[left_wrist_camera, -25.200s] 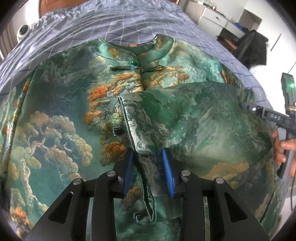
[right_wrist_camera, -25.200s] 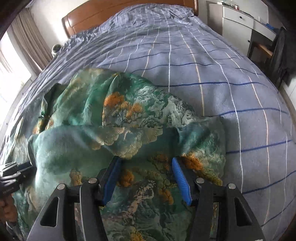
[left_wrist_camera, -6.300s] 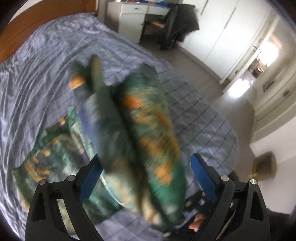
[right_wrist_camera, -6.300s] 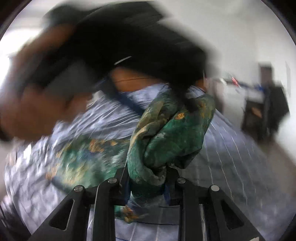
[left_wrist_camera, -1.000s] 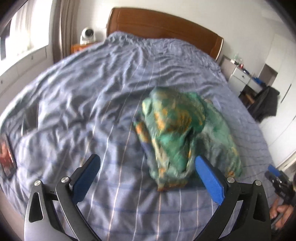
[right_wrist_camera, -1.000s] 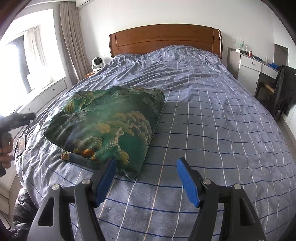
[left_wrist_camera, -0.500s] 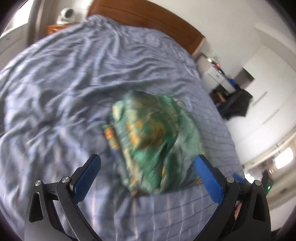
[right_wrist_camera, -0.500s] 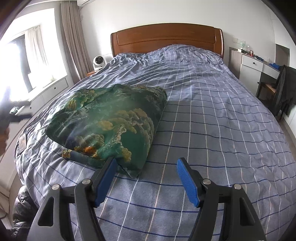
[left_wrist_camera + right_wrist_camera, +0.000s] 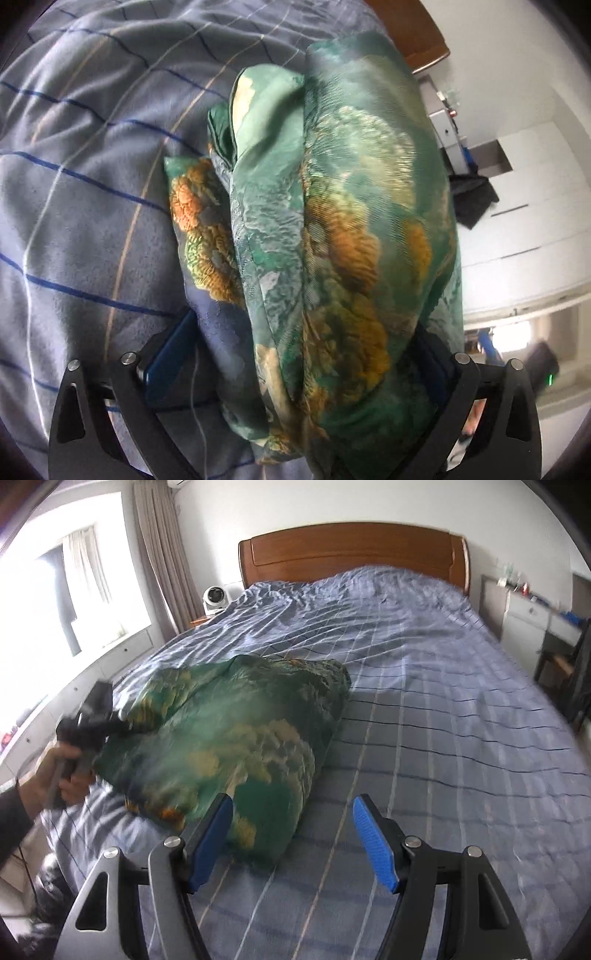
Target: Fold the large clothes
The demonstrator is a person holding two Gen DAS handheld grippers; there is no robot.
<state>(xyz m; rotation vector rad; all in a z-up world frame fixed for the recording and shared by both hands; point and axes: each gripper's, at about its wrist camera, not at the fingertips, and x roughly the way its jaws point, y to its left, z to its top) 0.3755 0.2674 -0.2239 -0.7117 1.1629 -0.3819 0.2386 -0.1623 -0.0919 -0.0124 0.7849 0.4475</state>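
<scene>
From my left wrist camera, the blue-grey quilt with thin blue and cream check lines [image 9: 85, 192] fills everything from nine o'clock round to twelve. At centre the folded green satin garment printed with orange and gold trees [image 9: 332, 240] bulges toward the lens, lying on the quilt. My left gripper [image 9: 306, 354] straddles its near end: the blue pad of one finger [image 9: 170, 354] shows at seven o'clock just beside the fabric, while the other finger at five o'clock is mostly hidden behind the cloth. The jaws stand wide around the bundle, but I cannot tell whether the pads press on it. At two o'clock a brown wooden headboard [image 9: 413, 33] edges in.

From my right wrist camera, the person's left hand [image 9: 62, 771] grips its tool at nine o'clock against the garment's far edge. The garment sits left of centre. My right gripper [image 9: 291, 834] hangs at six o'clock, jaws apart, with only a corner of the cloth between them.
</scene>
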